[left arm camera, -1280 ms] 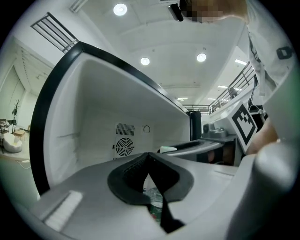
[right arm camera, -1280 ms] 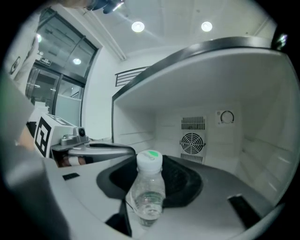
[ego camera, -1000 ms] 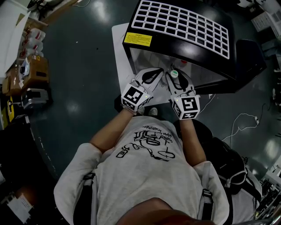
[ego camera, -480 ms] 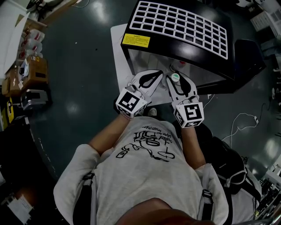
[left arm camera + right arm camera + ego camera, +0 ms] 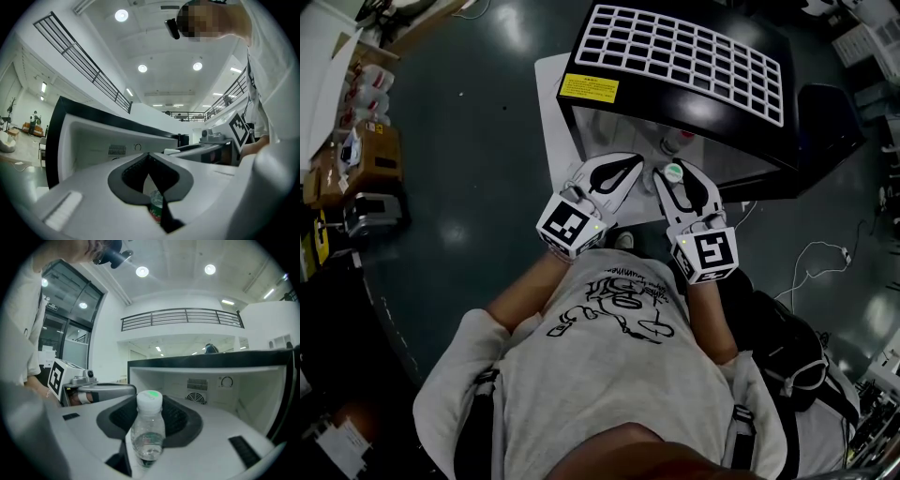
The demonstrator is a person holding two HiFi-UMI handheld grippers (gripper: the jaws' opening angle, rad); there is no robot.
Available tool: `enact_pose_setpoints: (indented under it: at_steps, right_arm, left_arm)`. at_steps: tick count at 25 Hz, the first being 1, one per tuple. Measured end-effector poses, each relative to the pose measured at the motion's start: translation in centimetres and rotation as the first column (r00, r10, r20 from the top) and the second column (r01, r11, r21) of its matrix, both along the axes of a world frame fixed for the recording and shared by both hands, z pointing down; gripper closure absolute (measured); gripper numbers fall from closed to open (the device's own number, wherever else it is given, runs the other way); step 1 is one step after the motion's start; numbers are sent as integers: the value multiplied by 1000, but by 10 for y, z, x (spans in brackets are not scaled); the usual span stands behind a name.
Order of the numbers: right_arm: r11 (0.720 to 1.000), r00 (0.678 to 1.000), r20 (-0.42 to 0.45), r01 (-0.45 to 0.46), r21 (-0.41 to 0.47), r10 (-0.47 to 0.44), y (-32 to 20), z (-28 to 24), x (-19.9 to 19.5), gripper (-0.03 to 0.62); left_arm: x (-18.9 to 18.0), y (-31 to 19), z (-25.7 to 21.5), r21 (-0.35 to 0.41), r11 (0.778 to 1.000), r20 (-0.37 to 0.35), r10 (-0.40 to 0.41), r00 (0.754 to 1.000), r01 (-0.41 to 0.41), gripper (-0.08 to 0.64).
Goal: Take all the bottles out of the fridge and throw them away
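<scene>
Head view: a person faces a small black fridge (image 5: 675,56) with its front open. The right gripper (image 5: 677,178) is clamped on a clear bottle (image 5: 674,170) just outside the opening. The left gripper (image 5: 633,161) hovers close beside it. What looks like another bottle top (image 5: 668,145) sits inside the fridge.

Left gripper view: the jaws meet tip to tip and point level at the fridge interior. A green-and-red sliver shows through the slit, too little to name.

Right gripper view: the bottle stands upright between the pads, its long axis vertical and white cap uppermost. No bin is in sight.

Two tools (image 5: 636,159) (image 5: 675,169), one fridge (image 5: 806,108), two bottles (image 5: 148,427) (image 5: 157,206)
</scene>
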State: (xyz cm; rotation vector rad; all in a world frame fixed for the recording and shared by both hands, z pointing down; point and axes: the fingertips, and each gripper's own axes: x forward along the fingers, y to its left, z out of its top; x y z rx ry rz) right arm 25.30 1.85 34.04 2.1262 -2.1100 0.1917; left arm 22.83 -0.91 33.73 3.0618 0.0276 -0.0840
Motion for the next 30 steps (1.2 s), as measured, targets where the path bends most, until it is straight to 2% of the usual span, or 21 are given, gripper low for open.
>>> enact_pose_setpoints:
  at_steps: [15, 18, 30]
  right_arm:
    - [999, 999, -30, 36, 19, -36, 20, -46, -17, 433]
    - [999, 999, -28, 40, 15, -40, 25, -51, -20, 433]
    - [998, 998, -32, 53, 21, -52, 35, -62, -22, 433]
  left_arm:
    - [-18, 22, -38, -3, 1000, -34, 30, 999, -30, 554]
    - [-21, 27, -45, -26, 999, -25, 33, 999, -34, 554]
    - [-26, 33, -56, -6, 1000, -44, 22, 999, -22, 554]
